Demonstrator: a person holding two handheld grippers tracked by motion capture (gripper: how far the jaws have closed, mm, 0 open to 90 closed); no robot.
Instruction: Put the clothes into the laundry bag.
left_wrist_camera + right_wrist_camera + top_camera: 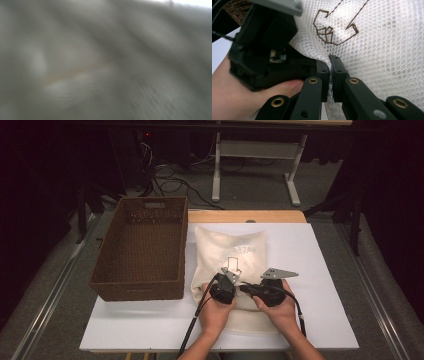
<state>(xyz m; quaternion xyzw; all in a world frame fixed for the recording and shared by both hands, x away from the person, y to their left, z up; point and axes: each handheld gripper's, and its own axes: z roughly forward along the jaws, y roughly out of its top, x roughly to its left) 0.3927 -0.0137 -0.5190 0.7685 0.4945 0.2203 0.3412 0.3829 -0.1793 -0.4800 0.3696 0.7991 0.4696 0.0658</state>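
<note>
Right gripper (330,68) clamped on cream mesh laundry bag (220,251), left gripper (223,287) state indeterminable, brown woven basket (140,250) alongside on white bench (320,270).

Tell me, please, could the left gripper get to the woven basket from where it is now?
Probably yes: the left gripper sits on the white mesh bag right beside the woven basket, whose open top faces up with nothing between them.

The white print on the cream bag (229,251) is too small to read
</note>
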